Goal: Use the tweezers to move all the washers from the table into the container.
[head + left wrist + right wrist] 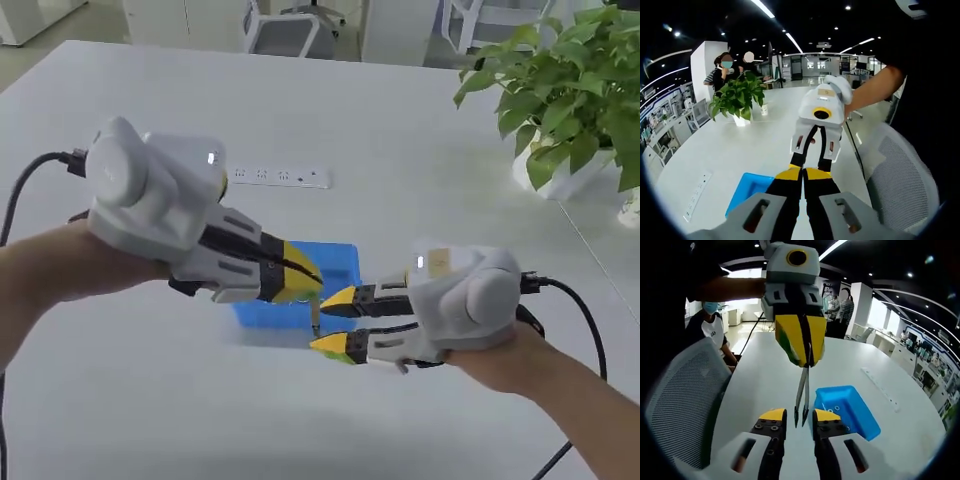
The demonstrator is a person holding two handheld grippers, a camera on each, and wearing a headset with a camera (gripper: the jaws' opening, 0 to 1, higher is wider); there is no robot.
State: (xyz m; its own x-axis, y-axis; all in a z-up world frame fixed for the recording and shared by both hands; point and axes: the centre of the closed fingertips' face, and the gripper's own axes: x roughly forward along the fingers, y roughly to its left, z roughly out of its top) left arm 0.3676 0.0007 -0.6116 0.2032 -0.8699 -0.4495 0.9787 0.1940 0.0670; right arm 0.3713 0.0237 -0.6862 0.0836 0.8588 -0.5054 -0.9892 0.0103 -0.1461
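While left gripper (807, 362) faces right gripper (800, 416) tip to tip:
left clamps tweezers (801, 395), their tips between right's parted jaws, just beside container (865, 426).

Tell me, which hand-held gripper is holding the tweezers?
The left hand-held gripper: its yellow jaws are shut on the tweezers. The right hand-held gripper has its jaws open, one on either side of the tips.
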